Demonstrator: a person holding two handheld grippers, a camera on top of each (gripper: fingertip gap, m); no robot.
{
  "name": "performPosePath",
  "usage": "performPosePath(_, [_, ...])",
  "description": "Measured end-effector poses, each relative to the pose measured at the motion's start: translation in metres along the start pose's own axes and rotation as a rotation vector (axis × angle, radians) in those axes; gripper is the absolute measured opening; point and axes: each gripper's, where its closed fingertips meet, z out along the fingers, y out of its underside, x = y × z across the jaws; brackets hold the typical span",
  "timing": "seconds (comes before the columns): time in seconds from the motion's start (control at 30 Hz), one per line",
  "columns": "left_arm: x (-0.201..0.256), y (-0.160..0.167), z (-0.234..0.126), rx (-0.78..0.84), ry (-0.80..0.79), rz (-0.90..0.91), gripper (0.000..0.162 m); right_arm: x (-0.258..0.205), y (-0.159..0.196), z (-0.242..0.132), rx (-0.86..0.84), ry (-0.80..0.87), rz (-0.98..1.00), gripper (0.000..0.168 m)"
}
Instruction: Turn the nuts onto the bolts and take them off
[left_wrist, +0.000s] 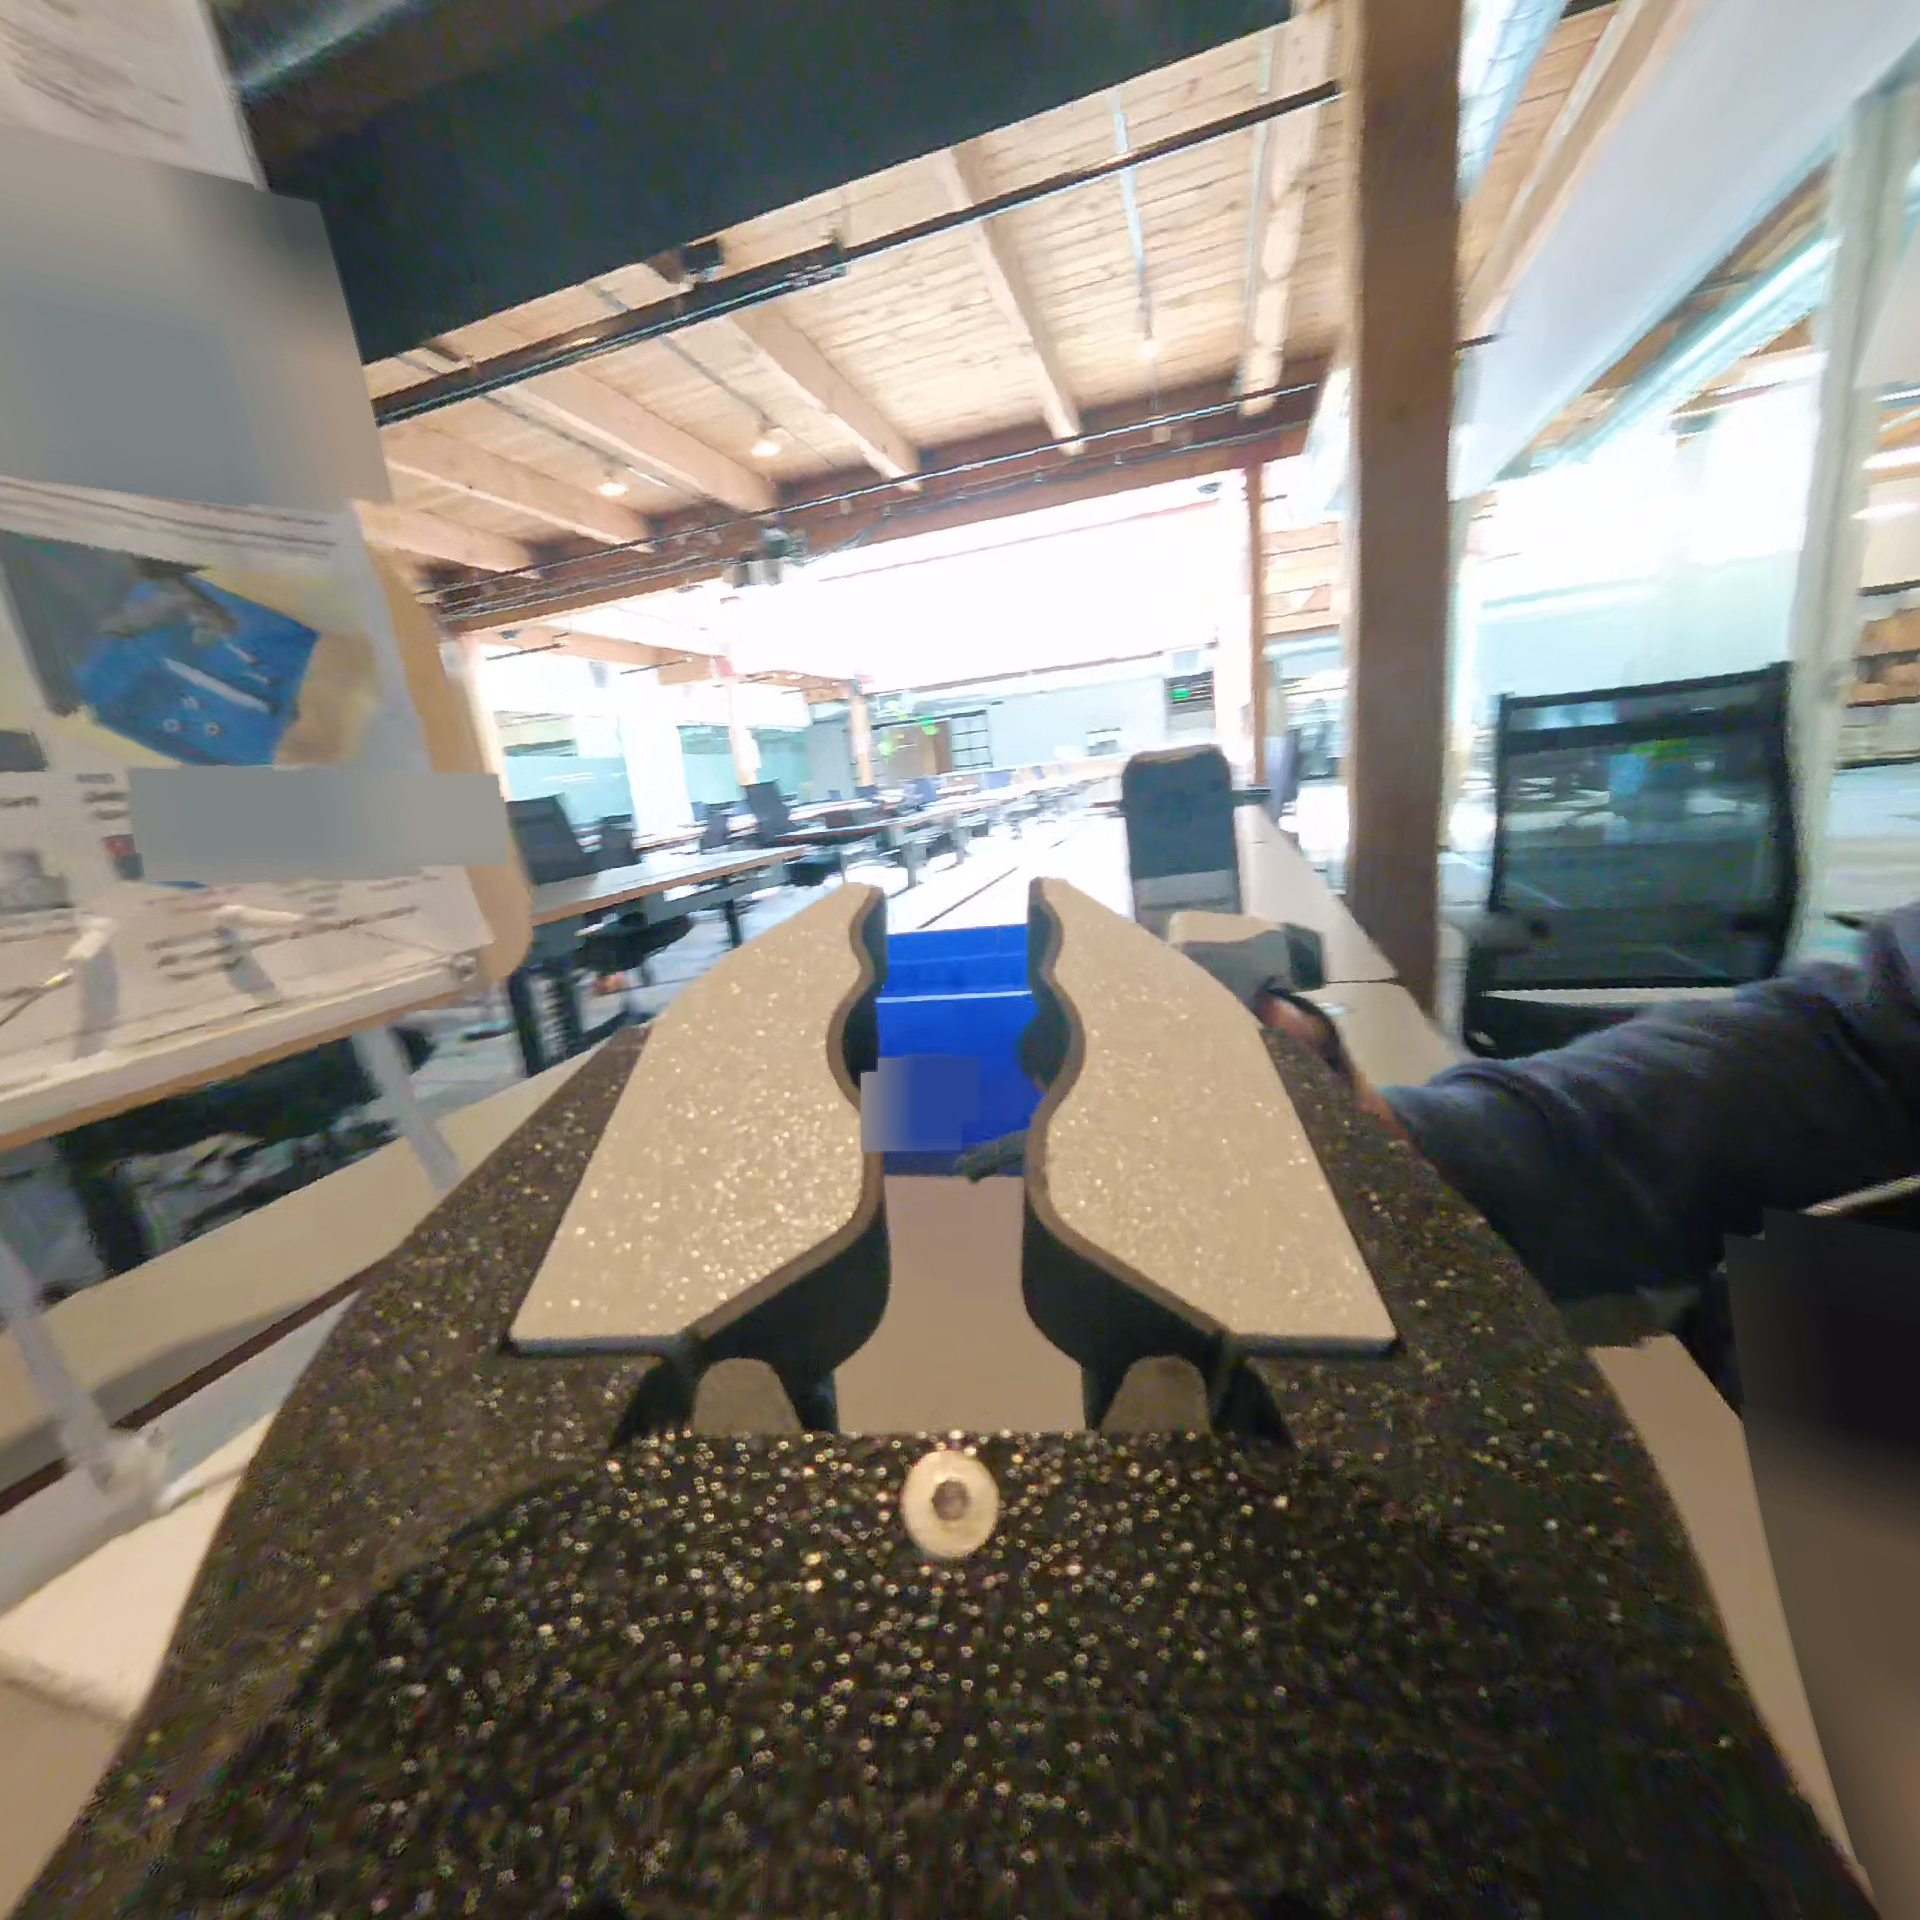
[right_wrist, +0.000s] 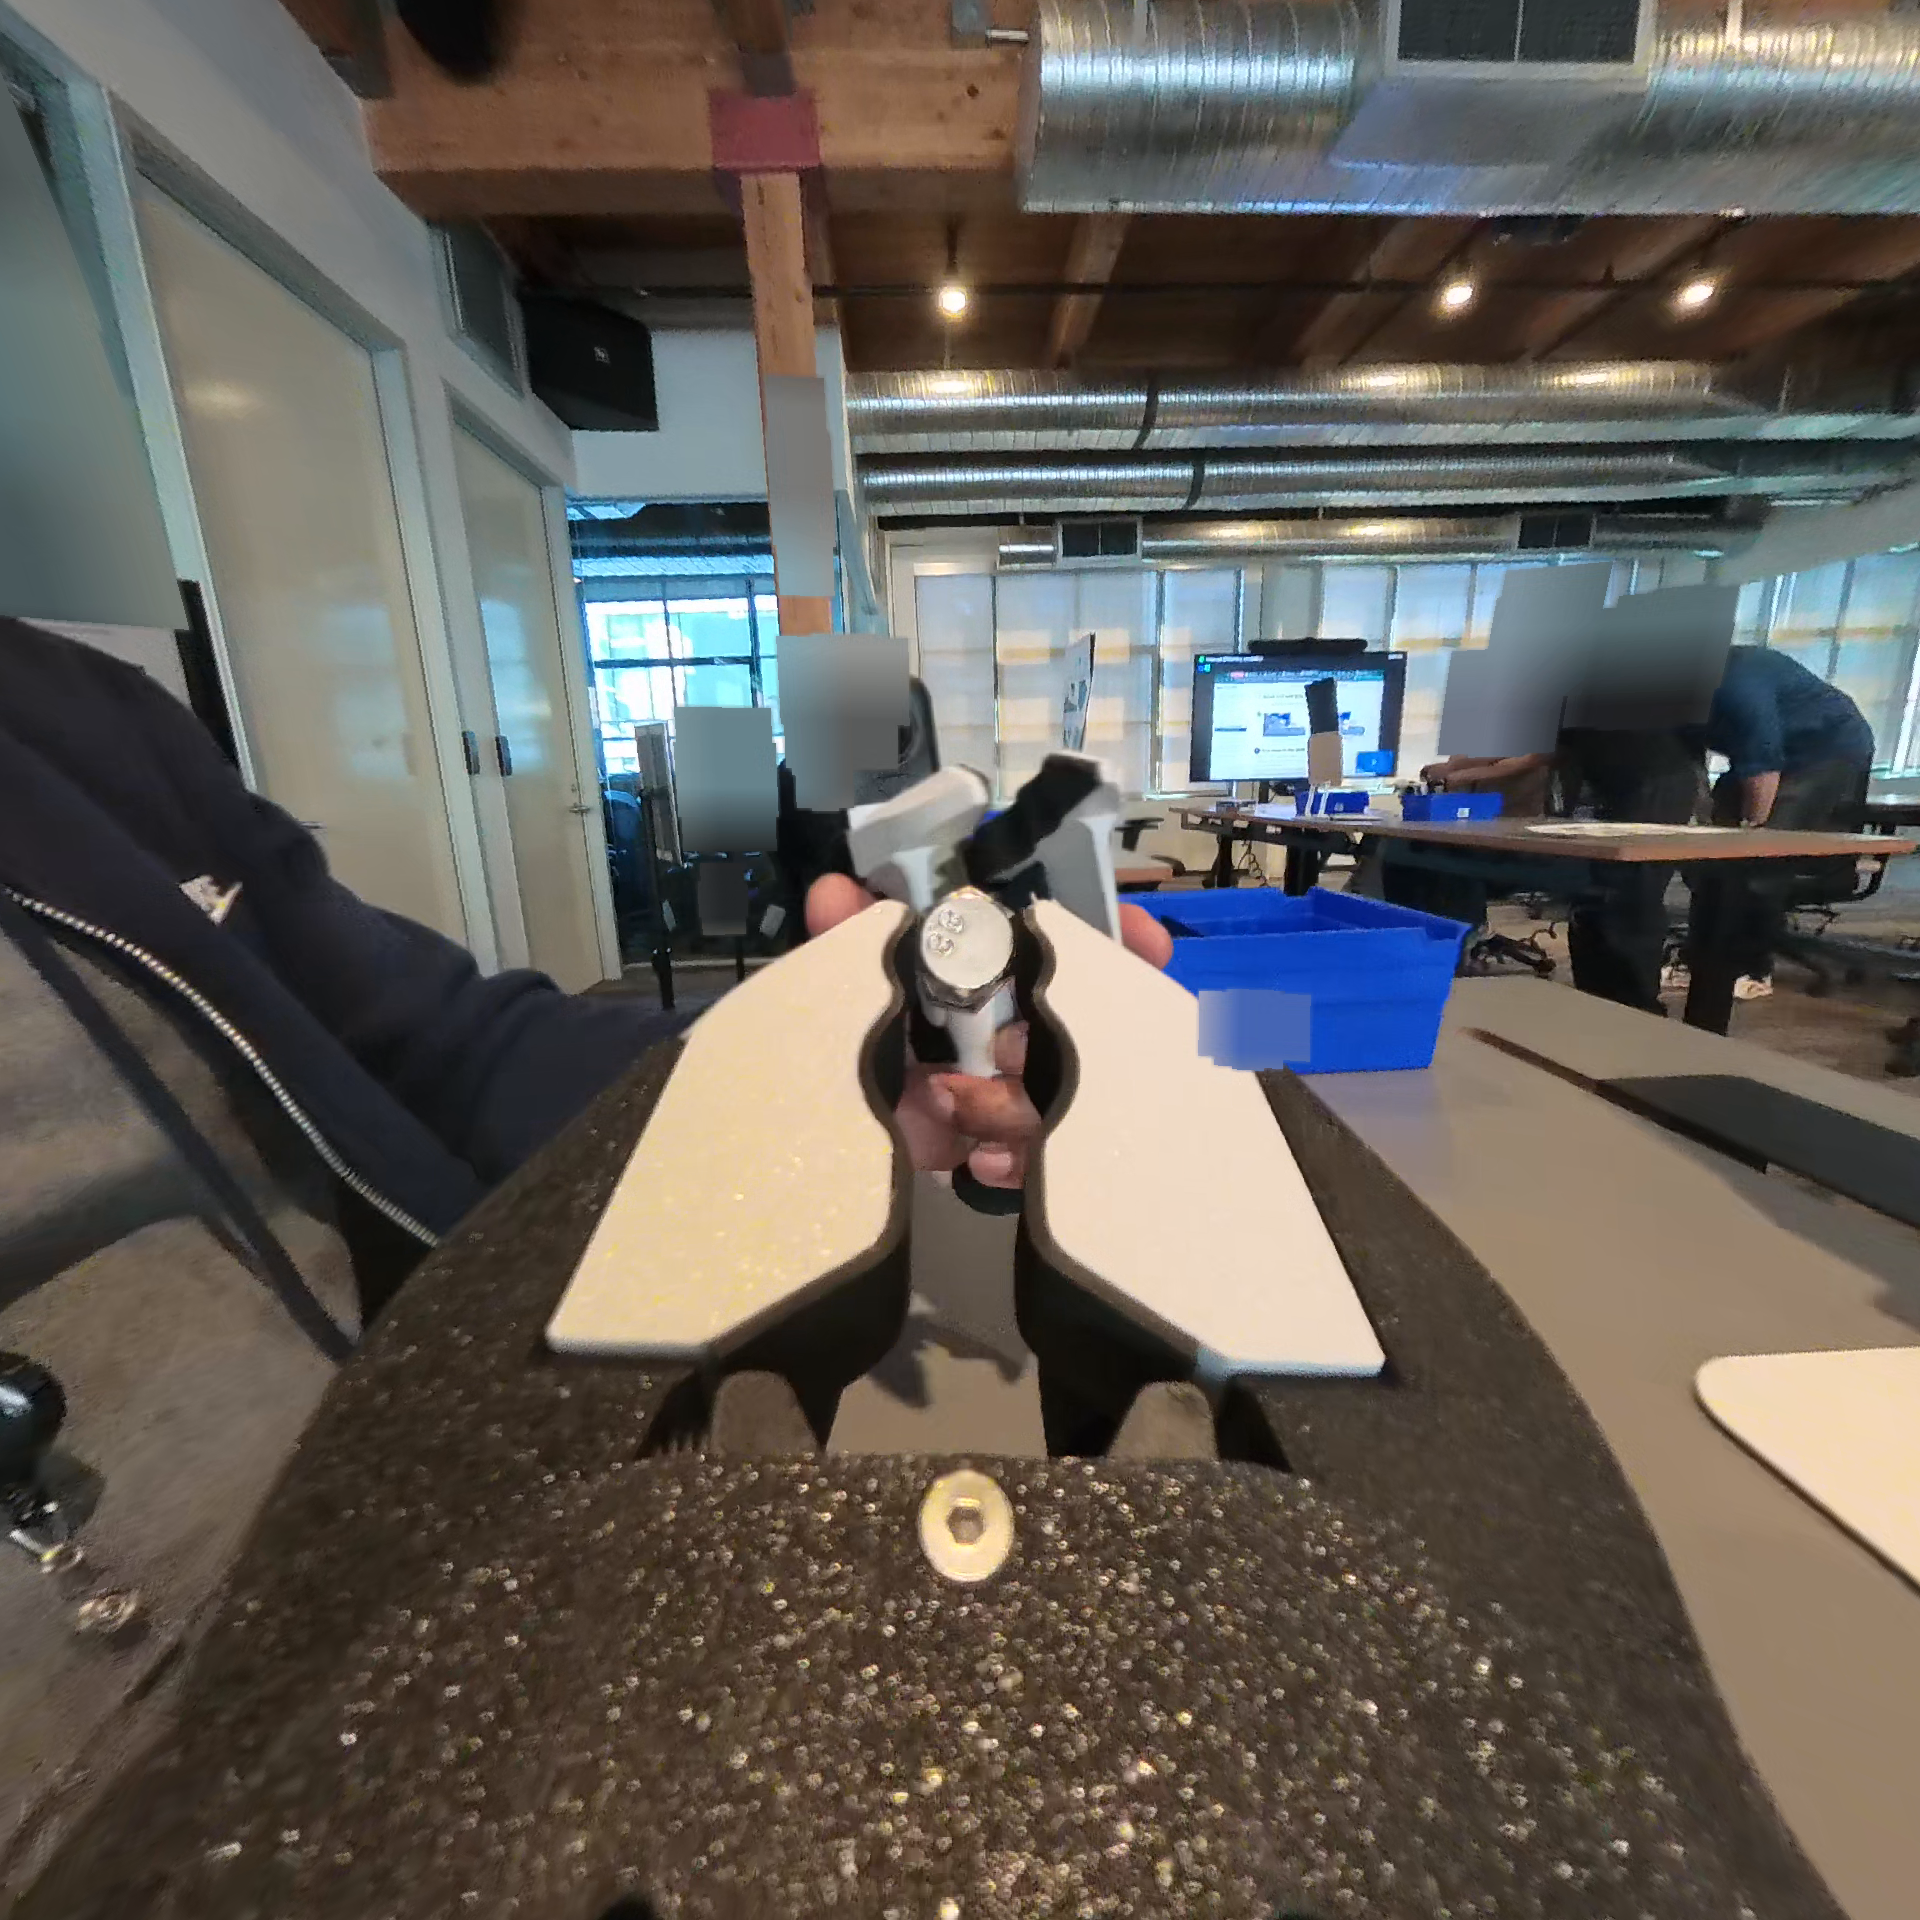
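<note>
In the right wrist view my right gripper (right_wrist: 966, 935) is shut on a silver hex-head bolt (right_wrist: 966, 951), whose head faces the camera and whose shank points down. Just behind it a hand (right_wrist: 971, 1127) holds my left gripper (right_wrist: 987, 831), raised above the table. In the left wrist view my left gripper (left_wrist: 956, 935) has its fingers a little apart with nothing between them. No nut shows clearly in either view. A small dark piece (left_wrist: 987, 1155) lies at the foot of the blue bin, too blurred to identify.
A blue plastic bin (right_wrist: 1340, 977) stands on the grey table (right_wrist: 1558, 1226); it also shows in the left wrist view (left_wrist: 951, 997). A dark-sleeved arm (left_wrist: 1621, 1132) reaches in from the right. A white pad (right_wrist: 1829, 1444) lies at the right. People work at far desks. Some 5 centimetres of space lies between my two pairs of fingers.
</note>
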Motion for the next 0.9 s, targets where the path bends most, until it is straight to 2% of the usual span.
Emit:
performPosePath(0.1, [0.007, -0.001, 0.014, -0.022, 0.184, -0.014, 0.027, 0.016, -0.008, -0.003, 0.013, -0.003, -0.006, 0.017])
performPosePath(0.2, [-0.006, 0.022, 0.020, -0.086, 0.251, -0.057, 0.036, 0.038, -0.006, -0.003, -0.014, 0.019, -0.012, 0.016])
performPosePath(0.33, [-0.029, 0.039, 0.010, 0.028, 0.141, -0.180, 0.036, 0.060, 0.004, -0.004, -0.018, 0.042, 0.021, 0.017])
performPosePath(0.47, [-0.015, 0.056, 0.004, -0.017, 0.135, -0.142, 0.036, 0.056, 0.012, -0.005, 0.021, 0.052, 0.084, 0.017])
performPosePath(0.63, [-0.009, 0.040, 0.009, 0.100, 0.123, -0.237, 0.036, 0.037, 0.008, 0.000, 0.050, 0.030, 0.083, 0.017])
performPosePath(0.9, [0.004, 0.039, 0.009, 0.102, 0.144, -0.176, 0.027, 0.028, 0.004, 0.003, 0.081, 0.018, 0.094, 0.017])
